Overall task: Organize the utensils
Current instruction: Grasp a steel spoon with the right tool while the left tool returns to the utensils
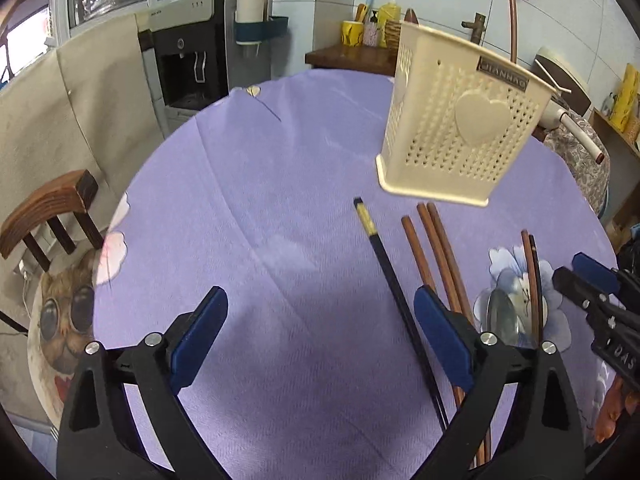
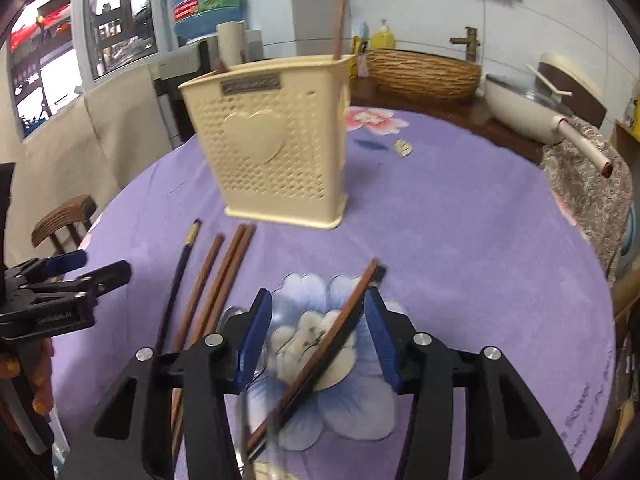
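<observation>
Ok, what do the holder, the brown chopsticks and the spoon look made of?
Holder: cream plastic by its look, with moulded perforations and a raised heart. Brown chopsticks: probably wood, matte reddish-brown, though lacquered plastic is possible. Spoon: likely metal, with a shiny silvery bowl.

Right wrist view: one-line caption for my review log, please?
Open right gripper straddles a crossed chopstick pair on the purple tablecloth; cream utensil holder stands behind, loose chopsticks at left.

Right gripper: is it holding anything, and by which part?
Nothing. The right gripper is open, its fingers straddling a pair of chopsticks on the table; the left gripper is open too.
</observation>
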Demonstrator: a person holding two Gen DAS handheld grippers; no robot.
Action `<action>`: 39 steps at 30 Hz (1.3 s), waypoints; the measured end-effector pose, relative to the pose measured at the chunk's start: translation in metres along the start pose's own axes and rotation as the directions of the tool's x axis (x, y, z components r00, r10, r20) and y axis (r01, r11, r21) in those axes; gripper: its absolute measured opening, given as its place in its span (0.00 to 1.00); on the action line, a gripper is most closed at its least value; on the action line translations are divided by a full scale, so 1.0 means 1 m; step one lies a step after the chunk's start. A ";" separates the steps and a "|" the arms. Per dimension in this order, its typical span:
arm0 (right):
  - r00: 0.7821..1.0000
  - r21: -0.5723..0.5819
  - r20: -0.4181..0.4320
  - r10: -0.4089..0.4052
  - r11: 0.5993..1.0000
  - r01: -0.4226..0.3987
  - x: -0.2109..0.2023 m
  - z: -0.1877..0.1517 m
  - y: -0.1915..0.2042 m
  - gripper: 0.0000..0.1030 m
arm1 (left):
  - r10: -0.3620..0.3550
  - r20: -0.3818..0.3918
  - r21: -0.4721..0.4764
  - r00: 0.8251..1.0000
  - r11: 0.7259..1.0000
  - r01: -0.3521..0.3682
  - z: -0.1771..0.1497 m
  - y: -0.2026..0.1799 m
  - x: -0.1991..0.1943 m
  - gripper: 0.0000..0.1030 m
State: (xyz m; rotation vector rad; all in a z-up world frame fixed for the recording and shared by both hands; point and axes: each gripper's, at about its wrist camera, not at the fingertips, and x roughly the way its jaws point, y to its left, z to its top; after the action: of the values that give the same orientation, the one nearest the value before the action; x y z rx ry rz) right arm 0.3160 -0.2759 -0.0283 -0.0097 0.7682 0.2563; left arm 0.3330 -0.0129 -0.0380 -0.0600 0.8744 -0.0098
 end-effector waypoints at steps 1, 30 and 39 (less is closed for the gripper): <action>1.000 -0.020 -0.007 0.027 0.999 -0.027 0.000 -0.003 0.006 0.46 | -0.002 -0.003 -0.005 1.000 1.000 0.002 -0.003 0.001 0.001 0.89; 0.986 -0.167 -0.140 0.091 0.979 -0.114 0.036 -0.016 0.053 0.35 | 0.006 -0.024 -0.021 1.000 1.000 -0.007 -0.002 0.012 0.007 0.89; 0.987 -0.105 -0.121 0.107 0.987 -0.120 0.030 -0.013 0.046 0.35 | 0.006 -0.024 0.010 1.000 1.000 -0.006 0.006 0.002 0.012 0.85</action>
State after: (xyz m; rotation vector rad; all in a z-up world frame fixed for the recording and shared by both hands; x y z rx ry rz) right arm 0.3166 -0.2261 -0.0543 -0.0877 0.8695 0.4105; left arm 0.3450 -0.0106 -0.0434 -0.0479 0.8981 -0.0094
